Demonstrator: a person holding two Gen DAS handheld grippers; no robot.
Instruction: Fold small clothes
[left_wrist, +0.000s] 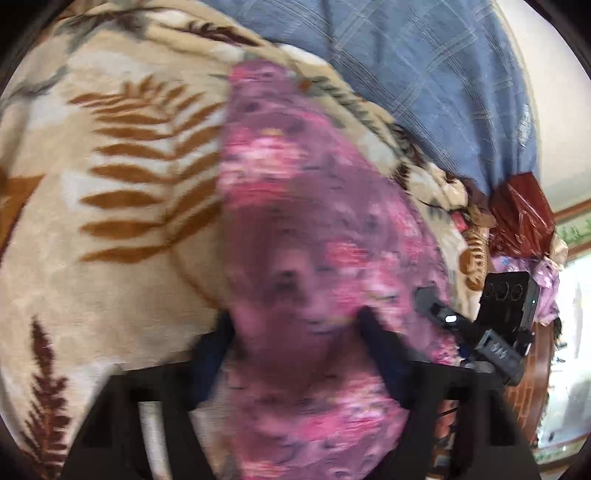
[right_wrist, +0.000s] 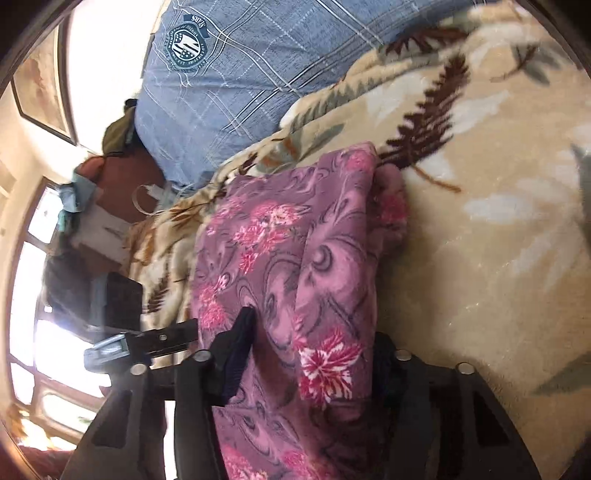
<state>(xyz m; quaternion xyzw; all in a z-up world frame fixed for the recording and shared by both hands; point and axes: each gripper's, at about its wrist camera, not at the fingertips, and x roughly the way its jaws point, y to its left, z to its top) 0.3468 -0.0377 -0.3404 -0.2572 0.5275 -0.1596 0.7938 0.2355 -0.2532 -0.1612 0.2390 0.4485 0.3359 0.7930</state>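
Purple floral garment (right_wrist: 280, 258) fills the near field of both wrist views, bunched between each pair of black fingers and running away across the beige fern-print blanket (right_wrist: 480, 240). Right gripper (right_wrist: 314, 343): jaws partway apart, cloth passing through the gap; left finger (right_wrist: 236, 354) lies against the fabric edge, right finger mostly buried under a fold, so I can't tell if the pads actually pinch it. Left gripper (left_wrist: 295, 332): also roughly half spread, with the same garment (left_wrist: 306, 221) draped over and between the fingers (left_wrist: 373, 332); that view is motion-blurred, so grip vs. loose contact is not readable there either. Garment is folded lengthwise in the right view, one layer lapped over another with a long crease down the middle, far end bunched near a dark fern motif. It sits on the blanket, near the blanket's edge on the side facing the blue plaid pillow (right_wrist: 229, 81), not touching the pillow. Pillow has a round teal crest (right_wrist: 186, 40) printed on it. In the left view the right gripper's body (left_wrist: 502, 332) shows at the right edge, just beside the garment's edge. Beyond it, a dark red foil bag (left_wrist: 521, 218) lies among clutter past the blanket. Bright window (right_wrist: 33, 280) sits at the far left of the right view.
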